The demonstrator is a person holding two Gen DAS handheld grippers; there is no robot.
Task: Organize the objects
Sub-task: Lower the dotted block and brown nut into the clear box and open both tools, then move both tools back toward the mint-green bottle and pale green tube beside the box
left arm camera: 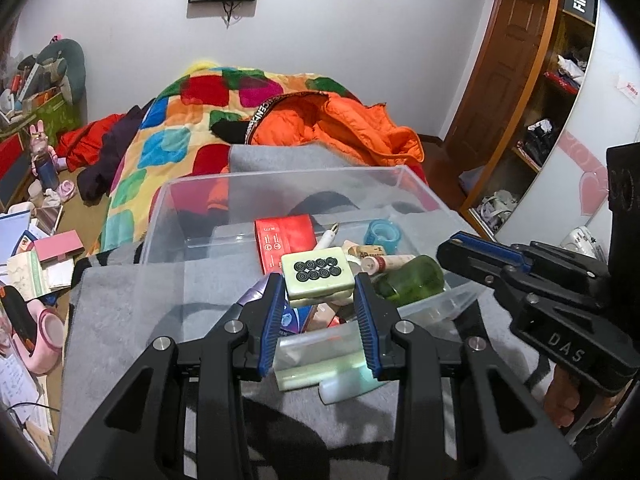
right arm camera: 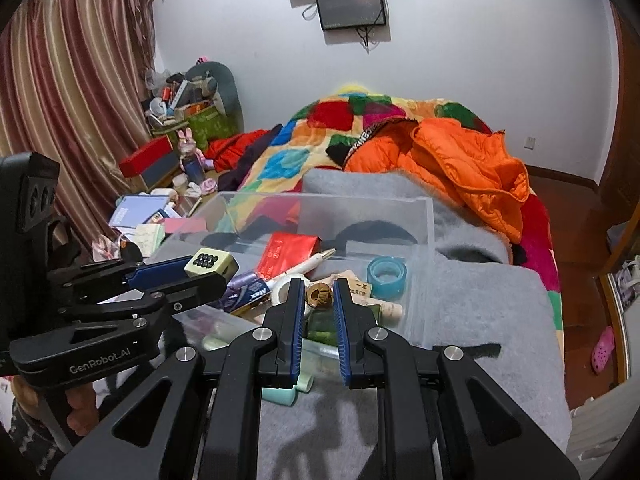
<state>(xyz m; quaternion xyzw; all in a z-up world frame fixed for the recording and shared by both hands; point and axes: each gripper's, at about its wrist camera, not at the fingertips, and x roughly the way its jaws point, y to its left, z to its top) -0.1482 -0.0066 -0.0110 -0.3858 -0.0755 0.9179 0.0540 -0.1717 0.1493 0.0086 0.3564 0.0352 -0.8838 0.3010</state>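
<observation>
My left gripper [left arm camera: 319, 286] is shut on a cream mahjong tile [left arm camera: 318, 276] with black circles, held above the near part of a clear plastic bin [left arm camera: 160, 216]; the tile also shows in the right wrist view [right arm camera: 208, 262]. My right gripper [right arm camera: 317, 292] is shut on a brown walnut [right arm camera: 319, 296] over the same bin [right arm camera: 430, 216]. The bin holds a red box [left arm camera: 286, 240], a green bottle [left arm camera: 412, 280], a blue tape roll [right arm camera: 387, 274], a white pen [right arm camera: 304, 266] and small tubes.
The bin sits on a grey blanket [right arm camera: 480, 304] on a bed with a colourful quilt [left arm camera: 172, 128] and an orange jacket [right arm camera: 460, 160]. Pale blocks [left arm camera: 320, 364] lie on the blanket below the grippers. Clutter covers the floor at the left [left arm camera: 36, 260].
</observation>
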